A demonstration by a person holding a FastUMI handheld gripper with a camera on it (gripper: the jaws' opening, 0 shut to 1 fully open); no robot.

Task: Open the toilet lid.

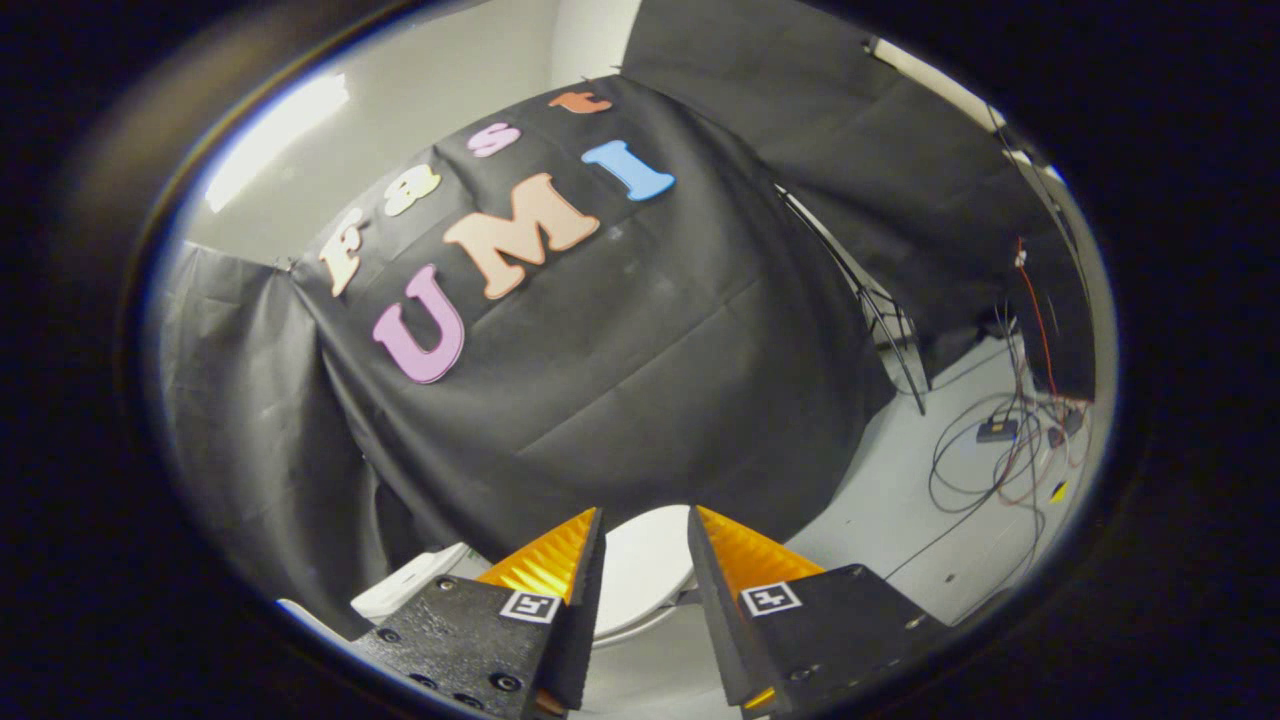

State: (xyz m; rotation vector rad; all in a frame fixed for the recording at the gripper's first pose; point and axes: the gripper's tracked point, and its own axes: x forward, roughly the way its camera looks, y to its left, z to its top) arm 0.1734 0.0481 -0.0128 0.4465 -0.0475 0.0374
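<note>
At the bottom centre of the frame, the gripper (645,525) has its two fingers spread apart, with nothing held between them. Through the gap, just beyond the tips, sits the white toilet lid (645,570), apparently lying closed, though little of it is visible. Black cloth (640,380) fills the middle of the frame behind it. At right, loose cables (990,460) sprawl across a pale floor (890,510).

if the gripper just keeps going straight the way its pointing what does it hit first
Most likely the white toilet lid, seen in the gap between the open gripper's fingers, just ahead of them. Beyond it hangs the black cloth wall. Depth is hard to judge here.
</note>
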